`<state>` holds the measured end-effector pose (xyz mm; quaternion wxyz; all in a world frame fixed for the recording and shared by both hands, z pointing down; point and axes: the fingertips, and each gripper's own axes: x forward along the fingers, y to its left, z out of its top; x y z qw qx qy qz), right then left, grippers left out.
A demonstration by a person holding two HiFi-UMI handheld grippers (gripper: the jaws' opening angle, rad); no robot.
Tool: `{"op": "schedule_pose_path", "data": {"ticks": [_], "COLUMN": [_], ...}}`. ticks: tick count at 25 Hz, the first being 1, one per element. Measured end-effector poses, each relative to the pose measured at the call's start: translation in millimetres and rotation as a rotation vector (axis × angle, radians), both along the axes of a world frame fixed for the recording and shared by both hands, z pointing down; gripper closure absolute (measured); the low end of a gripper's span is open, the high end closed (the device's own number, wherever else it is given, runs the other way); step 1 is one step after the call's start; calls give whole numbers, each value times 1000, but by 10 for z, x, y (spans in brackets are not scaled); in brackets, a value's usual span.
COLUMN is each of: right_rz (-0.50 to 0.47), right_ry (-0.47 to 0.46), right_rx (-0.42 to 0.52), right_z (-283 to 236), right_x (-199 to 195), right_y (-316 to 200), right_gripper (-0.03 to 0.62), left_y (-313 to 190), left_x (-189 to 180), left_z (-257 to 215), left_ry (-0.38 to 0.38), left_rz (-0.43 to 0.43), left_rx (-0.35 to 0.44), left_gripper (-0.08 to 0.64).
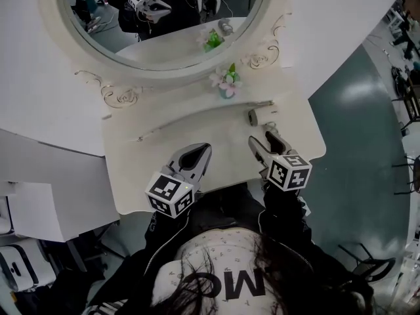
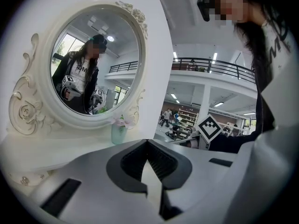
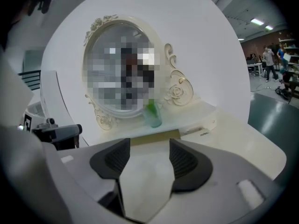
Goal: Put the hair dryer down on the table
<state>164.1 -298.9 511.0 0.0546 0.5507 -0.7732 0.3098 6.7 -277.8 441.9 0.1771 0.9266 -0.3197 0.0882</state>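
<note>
A small grey-and-white object (image 1: 257,115), which seems to be the hair dryer, lies on the white vanity table (image 1: 151,176) just below the mirror shelf. My right gripper (image 1: 261,140) hovers right in front of it, open, with nothing between its fingers. In the right gripper view, an olive-grey strip of the object (image 3: 154,136) shows just past the jaws. My left gripper (image 1: 206,148) is over the table's middle, shut with its tips touching and holding nothing. In the left gripper view, that gripper (image 2: 147,143) points toward the mirror.
An oval mirror (image 1: 164,18) in a carved white frame stands at the back. A small green vase of pink flowers (image 1: 226,84) sits on the shelf beneath it. The table's right edge (image 1: 321,146) drops to a green floor. White boards (image 1: 39,209) are at the left.
</note>
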Motion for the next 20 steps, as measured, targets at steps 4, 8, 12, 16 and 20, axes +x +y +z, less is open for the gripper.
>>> {"op": "schedule_pose_path", "data": {"ticks": [4, 8, 12, 16, 20], "right_rz": [2, 24, 46, 44, 38], "right_ry": [-20, -35, -59, -60, -54], "right_rx": [42, 66, 64, 51, 47], "right_z": [-178, -238, -209, -199, -213], "right_x": [-295, -571, -835, -1080, -1251], "right_y": [133, 300, 505, 683, 818], "right_gripper": [330, 403, 463, 474, 492], "left_y": [104, 226, 383, 506, 607], "left_x": [-140, -304, -485, -625, -695], "left_z": [-9, -2, 17, 32, 56], "left_ry": [11, 16, 24, 36, 51], "left_rz": [40, 84, 124, 152, 178], "left_rx": [5, 11, 12, 6, -1], "left_gripper": [560, 560, 560, 560, 560]}}
